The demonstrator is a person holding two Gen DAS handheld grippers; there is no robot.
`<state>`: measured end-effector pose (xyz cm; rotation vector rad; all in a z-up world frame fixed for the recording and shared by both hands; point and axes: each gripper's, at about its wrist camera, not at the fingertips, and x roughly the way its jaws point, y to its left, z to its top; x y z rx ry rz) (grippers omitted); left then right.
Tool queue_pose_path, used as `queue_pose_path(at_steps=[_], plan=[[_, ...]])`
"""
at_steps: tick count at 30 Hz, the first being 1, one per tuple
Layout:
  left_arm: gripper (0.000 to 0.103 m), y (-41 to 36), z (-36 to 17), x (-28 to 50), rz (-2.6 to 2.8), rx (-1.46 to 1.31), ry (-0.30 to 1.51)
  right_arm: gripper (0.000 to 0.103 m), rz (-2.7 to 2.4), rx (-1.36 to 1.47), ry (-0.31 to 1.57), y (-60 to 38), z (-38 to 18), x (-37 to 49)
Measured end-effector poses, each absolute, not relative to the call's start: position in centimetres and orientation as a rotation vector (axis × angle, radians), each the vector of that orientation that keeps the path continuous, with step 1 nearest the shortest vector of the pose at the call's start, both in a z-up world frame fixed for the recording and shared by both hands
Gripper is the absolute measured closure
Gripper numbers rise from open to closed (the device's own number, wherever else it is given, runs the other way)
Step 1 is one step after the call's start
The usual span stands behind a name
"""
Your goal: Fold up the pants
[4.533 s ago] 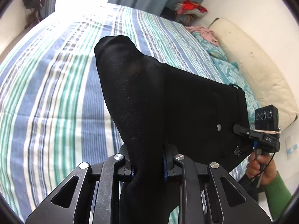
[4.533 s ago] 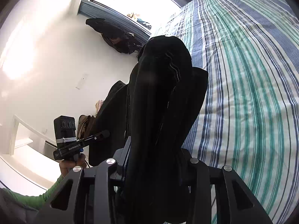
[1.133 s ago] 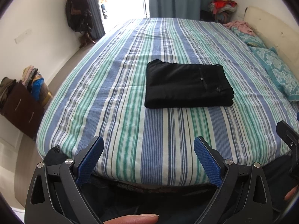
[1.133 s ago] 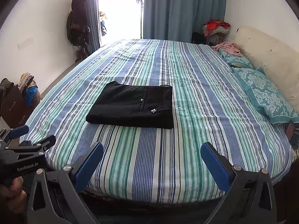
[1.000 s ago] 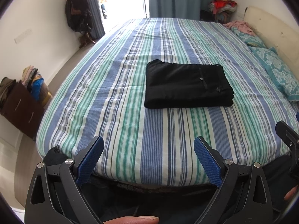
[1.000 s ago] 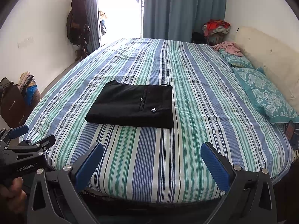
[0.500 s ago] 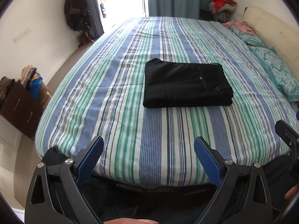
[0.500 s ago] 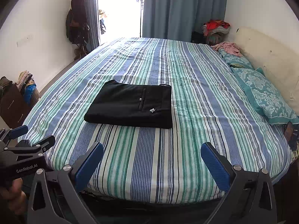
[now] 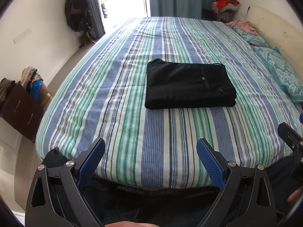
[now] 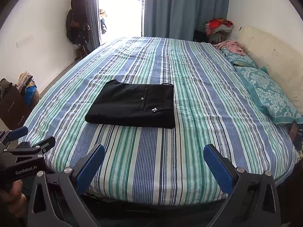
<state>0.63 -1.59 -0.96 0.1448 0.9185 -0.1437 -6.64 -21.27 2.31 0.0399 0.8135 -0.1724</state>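
Both tools, left and right, gape empty, level, short of folded pants.

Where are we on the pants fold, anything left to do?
Done: the black pants lie on the striped bed as a flat, squared rectangle. In hand: nothing; the left gripper and right gripper are both open and empty, clear of the fabric. Left: nothing obvious.

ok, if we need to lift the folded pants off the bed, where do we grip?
Probably the thick near edge of the folded pants, coming from the foot of the bed: the stacked layers face both open grippers there, one gripper toward each near corner, so the fold should stay together.
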Motion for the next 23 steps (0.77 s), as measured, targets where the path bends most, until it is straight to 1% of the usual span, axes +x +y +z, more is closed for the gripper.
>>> queue_pose_path(at_steps=[18,23], plan=[[0.005,-1.29,-1.37,0.69,-0.147,0.143,0.927,0.0,-0.175,0.048,0.822,-21.43,2.04,-6.68],[0.005,-1.2,-1.09,0.47,-0.146,0.149,0.901,0.0,-0.173,0.051,0.827,-21.31,1.83,-6.66]])
